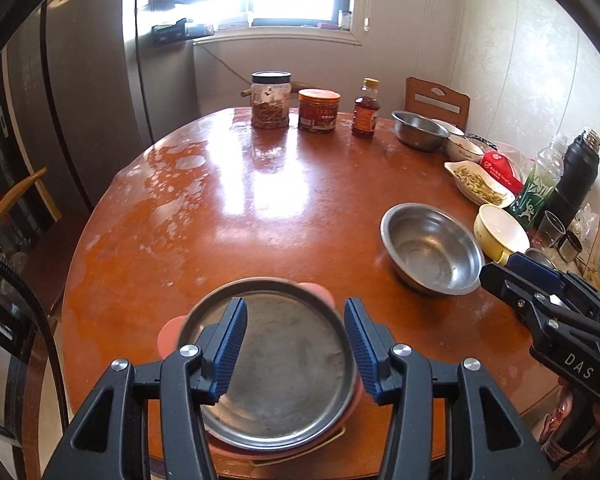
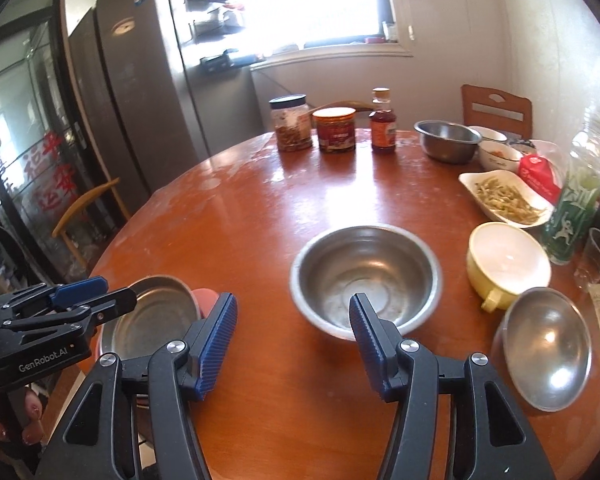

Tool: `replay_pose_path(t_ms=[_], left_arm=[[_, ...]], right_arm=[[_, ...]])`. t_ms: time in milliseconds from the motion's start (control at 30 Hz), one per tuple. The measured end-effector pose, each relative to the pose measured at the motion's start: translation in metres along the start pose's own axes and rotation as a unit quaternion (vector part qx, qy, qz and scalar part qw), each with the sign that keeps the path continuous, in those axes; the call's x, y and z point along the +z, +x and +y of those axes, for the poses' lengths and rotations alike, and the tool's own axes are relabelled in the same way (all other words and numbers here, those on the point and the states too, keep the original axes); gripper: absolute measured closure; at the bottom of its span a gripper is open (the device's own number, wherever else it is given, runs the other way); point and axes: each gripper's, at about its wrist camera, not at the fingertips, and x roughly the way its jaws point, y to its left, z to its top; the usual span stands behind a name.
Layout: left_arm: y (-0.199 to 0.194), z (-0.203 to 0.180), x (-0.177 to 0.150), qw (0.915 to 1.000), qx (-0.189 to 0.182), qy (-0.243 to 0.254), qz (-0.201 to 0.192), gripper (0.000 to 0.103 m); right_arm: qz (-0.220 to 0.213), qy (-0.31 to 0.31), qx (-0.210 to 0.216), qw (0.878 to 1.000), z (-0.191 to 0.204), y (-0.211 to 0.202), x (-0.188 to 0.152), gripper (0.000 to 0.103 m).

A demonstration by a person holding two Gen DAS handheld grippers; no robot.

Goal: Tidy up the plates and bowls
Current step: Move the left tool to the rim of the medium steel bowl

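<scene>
1. Steel plate (image 1: 276, 376) lies at the near table edge, stacked on a pink plate (image 1: 168, 334) whose rim shows at its left and far side.
2. Left gripper (image 1: 296, 344) hangs over the steel plate, jaws spread, gripping nothing. "GenRobot.AI" reads on its body in the right wrist view.
3. Right gripper (image 2: 294, 340) is released, fingers wide apart, holding nothing, aimed at the steel bowl (image 2: 366, 280). "DAS" reads on its side in the left wrist view.
4. Steel bowl sits right of the steel plate, apart from it, farther in on the table (image 1: 260, 208).
5. Yellow cup-bowl (image 2: 508, 264) stands just right of the steel bowl; another steel dish (image 2: 548, 348) lies nearer, right of the steel bowl.
6. Beyond the steel bowl, at the far edge: clear jar (image 1: 271, 100), red-labelled jar (image 1: 319, 110), amber bottle (image 1: 366, 109); labels not legible.
7. Red Chinese characters mark the glass door (image 2: 40, 152) at far left.
</scene>
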Motion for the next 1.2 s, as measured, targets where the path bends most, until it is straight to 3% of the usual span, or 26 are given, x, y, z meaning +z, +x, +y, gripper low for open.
replay_pose_path(t_ms=[233, 633, 1200], left_arm=[[0.004, -0.035, 0.017, 0.9995, -0.011, 0.03, -0.004, 0.051], [0.031, -0.089, 0.044, 0.998, -0.028, 0.056, 0.011, 0.05], [0.112, -0.096, 0.053, 0.9935, -0.017, 0.049, 0.101, 0.05]], right_arm=[[-0.016, 0.028, -0.025, 0.999, -0.033, -0.016, -0.001, 0.042], [-0.005, 0.06, -0.027, 0.998, -0.074, -0.017, -0.002, 0.042], [0.059, 0.046, -0.037, 0.997, -0.096, 0.054, 0.029, 0.042]])
